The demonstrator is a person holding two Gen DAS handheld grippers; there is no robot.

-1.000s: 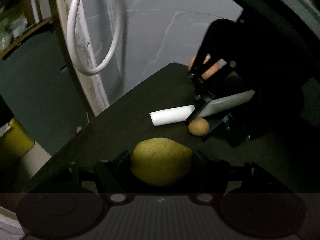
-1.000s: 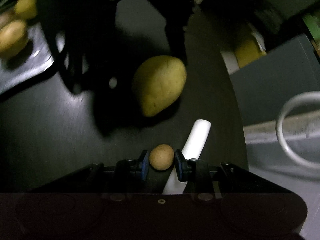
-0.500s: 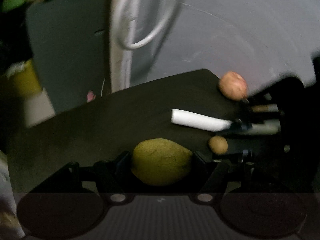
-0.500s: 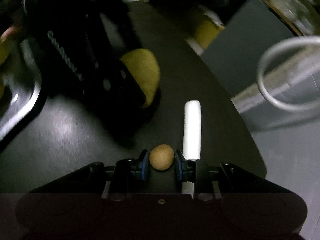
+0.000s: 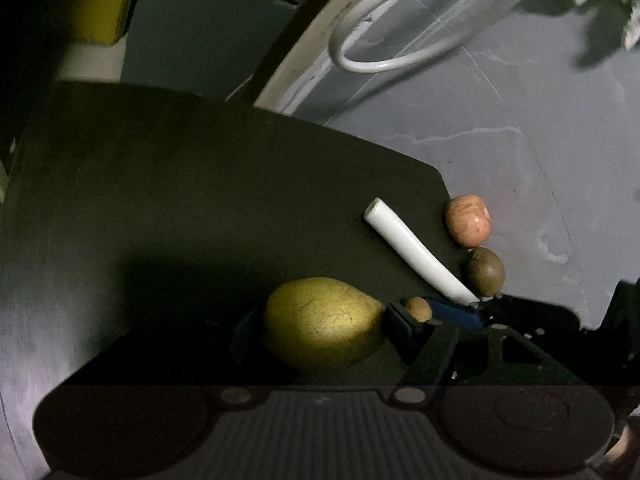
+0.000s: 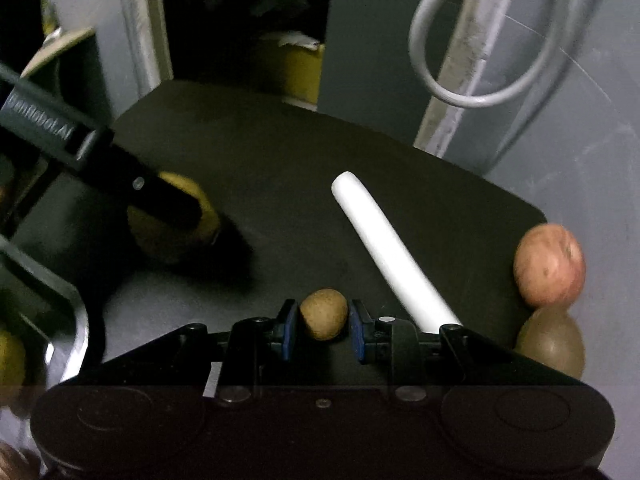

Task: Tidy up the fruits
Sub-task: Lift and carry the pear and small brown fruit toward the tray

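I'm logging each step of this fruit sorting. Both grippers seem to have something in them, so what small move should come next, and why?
Probably carry both loads toward the tray at the right wrist view's left edge. The left gripper is shut on the yellow pear, and the right gripper is shut on the small brown fruit. Yellow fruit already lies in that tray, so it is likely where the fruit is being collected.

Table: I worked over a dark table (image 6: 280, 152) with a rounded corner.
On it: a white tube (image 6: 390, 252) lay diagonally.
At its edge: a reddish apple (image 6: 549, 270) touched a brown kiwi (image 6: 550, 344).
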